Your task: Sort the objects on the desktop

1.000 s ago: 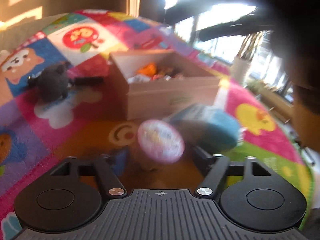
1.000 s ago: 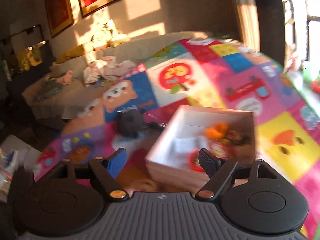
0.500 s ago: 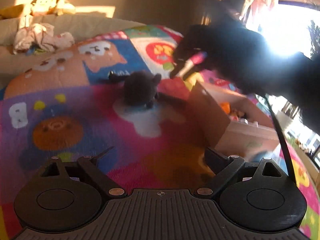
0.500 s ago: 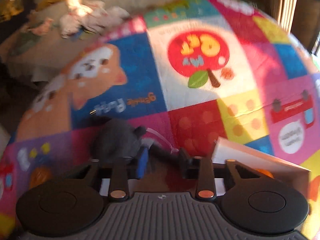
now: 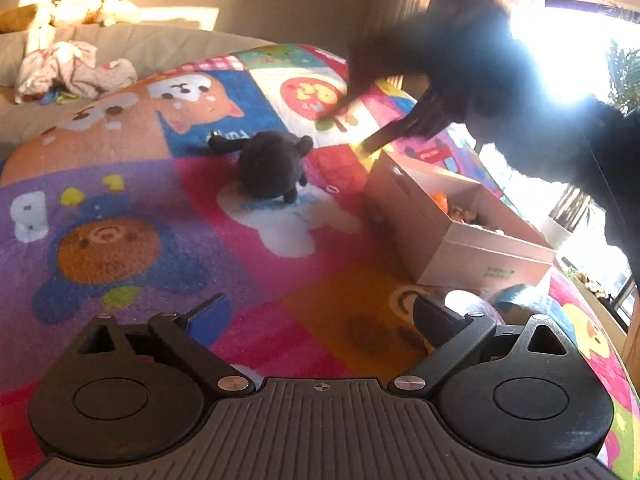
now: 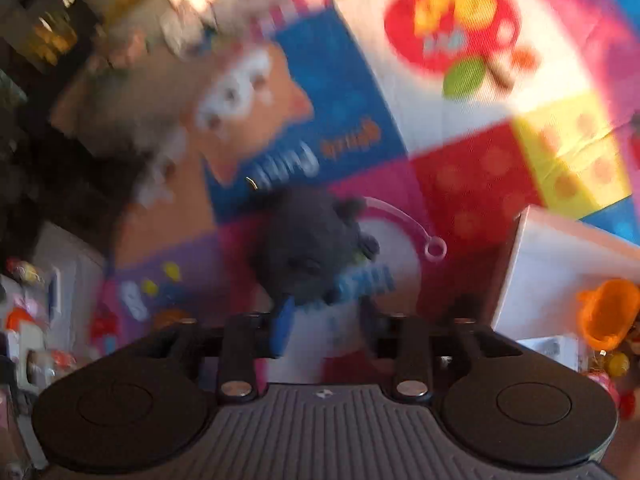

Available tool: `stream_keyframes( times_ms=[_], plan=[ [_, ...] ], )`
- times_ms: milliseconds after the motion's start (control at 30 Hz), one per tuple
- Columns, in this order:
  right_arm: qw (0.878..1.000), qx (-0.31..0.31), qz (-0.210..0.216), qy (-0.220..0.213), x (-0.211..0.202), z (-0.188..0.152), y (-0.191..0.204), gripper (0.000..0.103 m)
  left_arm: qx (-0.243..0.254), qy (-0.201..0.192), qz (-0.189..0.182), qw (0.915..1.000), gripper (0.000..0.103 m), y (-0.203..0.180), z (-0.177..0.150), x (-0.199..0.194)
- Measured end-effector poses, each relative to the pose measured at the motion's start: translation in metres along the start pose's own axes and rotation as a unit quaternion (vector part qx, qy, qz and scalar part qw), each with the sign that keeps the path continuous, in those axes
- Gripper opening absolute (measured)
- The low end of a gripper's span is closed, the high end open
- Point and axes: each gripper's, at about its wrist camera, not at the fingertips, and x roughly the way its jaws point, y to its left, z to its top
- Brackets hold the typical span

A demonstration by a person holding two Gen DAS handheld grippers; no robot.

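A dark grey plush toy (image 5: 272, 168) lies on the colourful play mat (image 5: 120, 200), left of a cardboard box (image 5: 460, 240) that holds an orange toy (image 6: 608, 312) and other small things. My left gripper (image 5: 320, 312) is open and empty, low over the mat near the box's front corner. A round pink-lidded cup (image 5: 468, 304) and a blue object (image 5: 528, 300) lie by its right finger. My right gripper (image 6: 324, 320) hovers just behind the plush (image 6: 312, 248), jaws partly open, empty. It shows in the left view as a dark blurred shape (image 5: 400, 128).
A pink looped strap (image 6: 404, 220) lies beside the plush. A sofa with crumpled clothes (image 5: 68, 68) runs behind the mat. Toys and clutter (image 6: 24, 320) sit off the mat's left edge. Bright windows and plants are at the right.
My left gripper has swung away from the cup and opened wide. My right gripper has moved down toward the plush and its jaws have narrowed.
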Motion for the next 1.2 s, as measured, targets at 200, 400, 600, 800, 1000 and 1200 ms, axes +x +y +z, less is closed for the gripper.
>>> stream_keyframes(
  times_ms=[200, 400, 600, 800, 1000, 1200],
  plan=[
    [0.998, 0.009, -0.045, -0.046, 0.024, 0.018, 0.023, 0.095, -0.007, 0.0, 0.005, 1.0, 0.101, 0.002, -0.001, 0.0],
    [0.997, -0.014, -0.078, -0.025, 0.1, 0.034, 0.037, 0.066, -0.02, -0.005, 0.006, 0.9998, 0.101, 0.006, 0.0, -0.001],
    [0.998, -0.056, -0.018, -0.004, 0.048, -0.009, 0.058, 0.064, -0.008, -0.02, 0.021, 0.9995, 0.101, 0.0, -0.001, -0.006],
    [0.994, -0.085, 0.04, 0.053, 0.005, -0.089, 0.072, 0.067, 0.039, -0.013, -0.013, 0.9991, 0.102, -0.027, -0.013, -0.027],
    [0.995, -0.08, 0.037, 0.037, -0.028, -0.131, 0.057, 0.071, 0.08, 0.001, 0.001, 0.9968, 0.102, -0.043, -0.024, -0.029],
    [0.986, -0.069, -0.063, -0.136, -0.111, -0.174, 0.018, 0.085, 0.084, -0.005, 0.017, 0.9963, 0.102, -0.049, -0.018, -0.032]
  ],
)
